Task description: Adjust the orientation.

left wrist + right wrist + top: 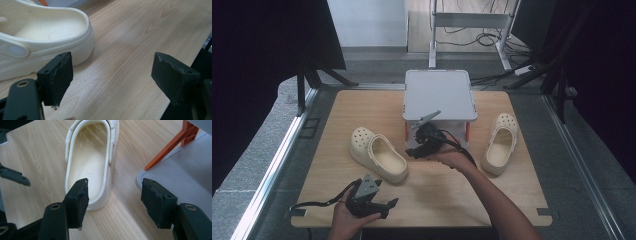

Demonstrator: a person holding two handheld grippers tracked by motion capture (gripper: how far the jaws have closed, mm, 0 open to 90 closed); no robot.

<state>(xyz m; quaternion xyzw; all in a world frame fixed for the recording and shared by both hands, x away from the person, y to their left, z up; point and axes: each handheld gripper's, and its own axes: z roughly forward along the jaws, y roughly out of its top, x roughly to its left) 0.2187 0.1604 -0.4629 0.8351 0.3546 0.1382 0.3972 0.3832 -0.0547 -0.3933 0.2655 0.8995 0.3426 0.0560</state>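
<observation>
Right gripper (412,151), jaws apart and empty, is hovering mid-frame beside the cream foam clog (378,154) lying left of centre; left gripper (389,205), jaws apart, is resting lower left.

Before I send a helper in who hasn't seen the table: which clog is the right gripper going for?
On the light wooden board, find the grey shelf with orange legs. The cream foam clog lies at its left, by the right gripper. Its twin, the second cream clog, sits alone on the shelf's right.
</observation>
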